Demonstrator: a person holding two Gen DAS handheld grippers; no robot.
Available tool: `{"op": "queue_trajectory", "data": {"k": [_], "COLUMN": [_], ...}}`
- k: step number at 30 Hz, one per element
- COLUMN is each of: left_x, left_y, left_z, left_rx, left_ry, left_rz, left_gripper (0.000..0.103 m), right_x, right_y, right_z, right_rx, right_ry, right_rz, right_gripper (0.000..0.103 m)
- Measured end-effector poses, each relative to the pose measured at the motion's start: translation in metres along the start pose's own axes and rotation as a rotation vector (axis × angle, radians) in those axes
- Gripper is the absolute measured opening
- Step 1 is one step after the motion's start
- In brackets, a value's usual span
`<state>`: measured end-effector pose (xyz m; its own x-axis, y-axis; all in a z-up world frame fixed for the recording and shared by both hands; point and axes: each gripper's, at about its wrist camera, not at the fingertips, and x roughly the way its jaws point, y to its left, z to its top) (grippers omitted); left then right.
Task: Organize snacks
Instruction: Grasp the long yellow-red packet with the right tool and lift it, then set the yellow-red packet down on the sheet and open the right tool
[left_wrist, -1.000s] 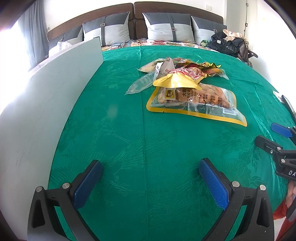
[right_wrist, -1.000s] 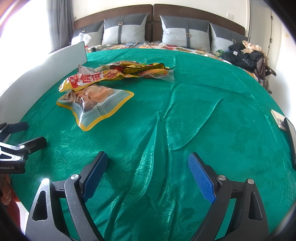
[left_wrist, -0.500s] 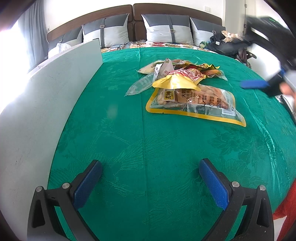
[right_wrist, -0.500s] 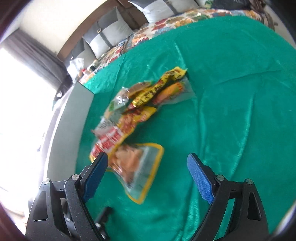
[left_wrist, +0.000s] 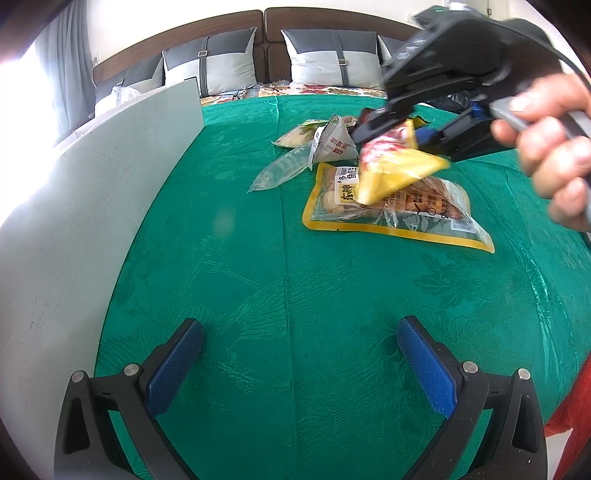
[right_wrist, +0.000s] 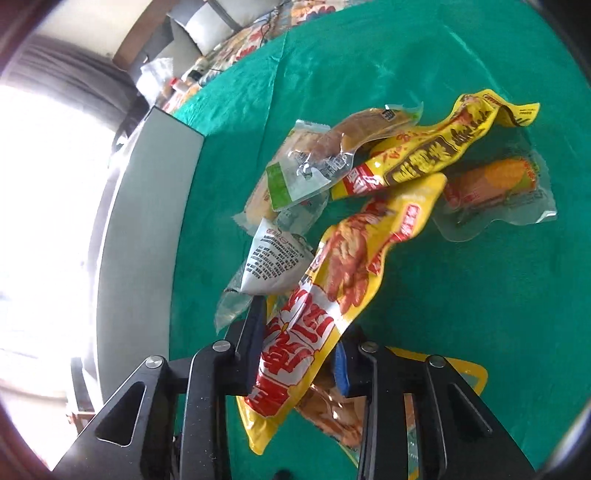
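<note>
My right gripper (right_wrist: 299, 343) is shut on a yellow and red snack packet (right_wrist: 332, 295), which hangs lifted above the pile; it also shows in the left wrist view (left_wrist: 395, 170) under the right gripper (left_wrist: 391, 133). Below lies a big clear bag with a yellow rim (left_wrist: 391, 210). Behind it are a white triangular pack (right_wrist: 269, 262), a brown clear pack (right_wrist: 332, 151), a yellow and brown packet (right_wrist: 436, 151) and a corn pack (right_wrist: 495, 188). My left gripper (left_wrist: 299, 362) is open and empty, low over the green cloth, well short of the pile.
A grey upright board (left_wrist: 92, 192) runs along the left edge of the green-covered bed (left_wrist: 295, 288). Grey pillows (left_wrist: 328, 59) and a dark headboard stand at the far end. A hand (left_wrist: 546, 147) holds the right gripper.
My right gripper has swung over the snack pile, come down and shut on the yellow and red packet, lifting it. My left gripper has hardly moved.
</note>
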<state>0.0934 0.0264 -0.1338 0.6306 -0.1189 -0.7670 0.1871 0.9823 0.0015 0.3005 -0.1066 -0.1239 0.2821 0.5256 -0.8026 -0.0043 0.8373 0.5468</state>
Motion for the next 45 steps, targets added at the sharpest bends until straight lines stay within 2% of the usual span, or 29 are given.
{"op": "queue_trajectory", "data": {"k": [2,6,8,11,13,14,17,19,22,23,26,28,30,34,36,39,41,43,45], "left_x": [0.0,-0.001,-0.001,-0.001,-0.002,-0.003,-0.003,-0.005,-0.012,-0.012,0.001,0.02,0.042,0.076,0.087,0.105,0.103,0.095,0.079], "left_y": [0.0,0.0,0.0,0.001,0.001,0.0,-0.007,-0.022,-0.055,-0.067,-0.101,-0.115,-0.12,-0.123,-0.124,-0.108,-0.096,-0.092,-0.085], "left_z": [0.0,-0.001,-0.001,0.0,0.0,0.001,0.008,0.016,0.034,0.039,0.056,0.069,0.086,0.125,0.134,0.141,0.14,0.133,0.124], "left_rx": [0.0,0.0,-0.001,-0.005,-0.007,-0.008,0.044,0.158,0.419,0.513,0.76,0.835,0.817,0.627,0.56,0.387,0.307,0.302,0.257], "left_ry": [0.0,-0.001,-0.002,0.001,0.01,0.027,0.121,0.156,0.149,0.151,0.148,0.144,0.167,0.213,0.24,0.363,0.356,0.326,0.278], "left_rz": [0.0,-0.001,0.0,-0.002,-0.003,-0.005,-0.042,-0.086,-0.124,-0.128,-0.086,-0.03,-0.004,-0.054,-0.108,-0.229,-0.226,-0.192,-0.189], "left_gripper": [0.103,0.103,0.103,0.103,0.103,0.103,0.103,0.103,0.103,0.103,0.103,0.103,0.103,0.103,0.103,0.103,0.102,0.093,0.064], "right_x": [-0.018,-0.057,-0.07,-0.089,-0.1,-0.108,-0.121,-0.123,-0.125,-0.123,-0.121,-0.124,-0.126,-0.13,-0.13,-0.131,-0.131,-0.131,-0.129], "right_y": [-0.011,-0.047,-0.076,-0.123,-0.15,-0.161,-0.177,-0.18,-0.176,-0.174,-0.169,-0.172,-0.177,-0.188,-0.19,-0.193,-0.193,-0.191,-0.181], "right_z": [-0.004,-0.019,-0.03,-0.05,-0.063,-0.071,-0.089,-0.092,-0.091,-0.089,-0.094,-0.099,-0.101,-0.104,-0.103,-0.103,-0.102,-0.102,-0.102], "right_rx": [0.002,-0.022,0.009,0.055,0.093,0.102,0.098,0.097,0.102,0.095,0.071,0.08,0.101,0.148,0.161,0.163,0.159,0.139,0.099], "right_ry": [-0.007,-0.024,-0.023,-0.059,-0.102,-0.145,-0.248,-0.265,-0.285,-0.289,-0.291,-0.294,-0.297,-0.302,-0.301,-0.297,-0.293,-0.284,-0.266], "right_rz": [0.036,0.044,0.024,-0.057,-0.094,-0.08,-0.061,-0.064,-0.042,-0.041,-0.063,-0.056,-0.033,0.021,0.038,0.049,0.05,0.032,-0.024], "right_gripper": [0.02,0.018,0.018,0.021,0.025,0.029,0.032,0.035,0.061,0.064,0.065,0.065,0.065,0.065,0.065,0.065,0.066,0.066,0.066]}}
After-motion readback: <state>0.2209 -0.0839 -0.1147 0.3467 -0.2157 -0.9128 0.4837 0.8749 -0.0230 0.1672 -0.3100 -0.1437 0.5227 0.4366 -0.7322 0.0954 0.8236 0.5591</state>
